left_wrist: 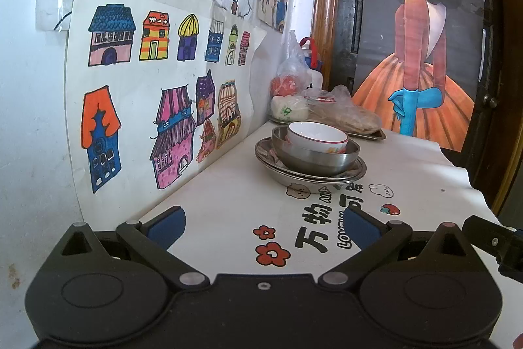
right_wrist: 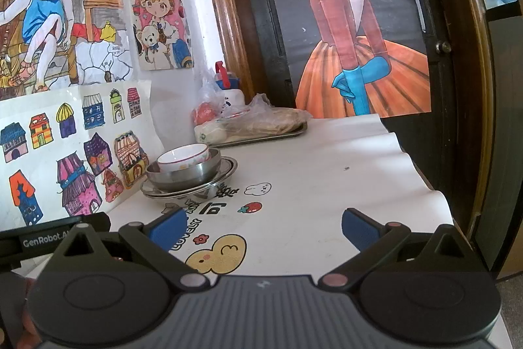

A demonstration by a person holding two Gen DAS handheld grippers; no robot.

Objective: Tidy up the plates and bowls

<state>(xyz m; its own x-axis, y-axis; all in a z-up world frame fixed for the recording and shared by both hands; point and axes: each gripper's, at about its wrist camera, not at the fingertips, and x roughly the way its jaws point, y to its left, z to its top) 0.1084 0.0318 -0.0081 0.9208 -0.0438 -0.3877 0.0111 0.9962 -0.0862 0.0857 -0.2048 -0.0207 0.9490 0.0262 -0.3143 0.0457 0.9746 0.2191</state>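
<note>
2 grippers, both with jaws spread wide and holding nothing, low over the near part of the table [left_wrist: 228, 185]. Left gripper [left_wrist: 263, 226] sits left of the right gripper [right_wrist: 264, 226]; blue pads [right_wrist: 170, 226] face inward, well short of the dishes.

Dishes are in 1 stack near the wall side, mid-table: white bowl [left_wrist: 317, 136] with red rim and floral print nested in a steel bowl [left_wrist: 313, 157], which sits on steel plates [left_wrist: 310, 175]; looks like 2 plates, cannot tell for sure. All open side up, upright, round, so no long axis. White bowl sits off-centre in the steel bowl, toward the far side. Same stack shows in the right wrist view [right_wrist: 189, 174], ahead and left of that gripper.

Behind the stack, a flat metal tray [left_wrist: 372, 136] with bagged food [left_wrist: 343, 112], long side running left-right along the back. White tablecloth with cartoon prints and a strawberry [left_wrist: 390, 209]. House drawings [left_wrist: 157, 94] on the wall at left.
</note>
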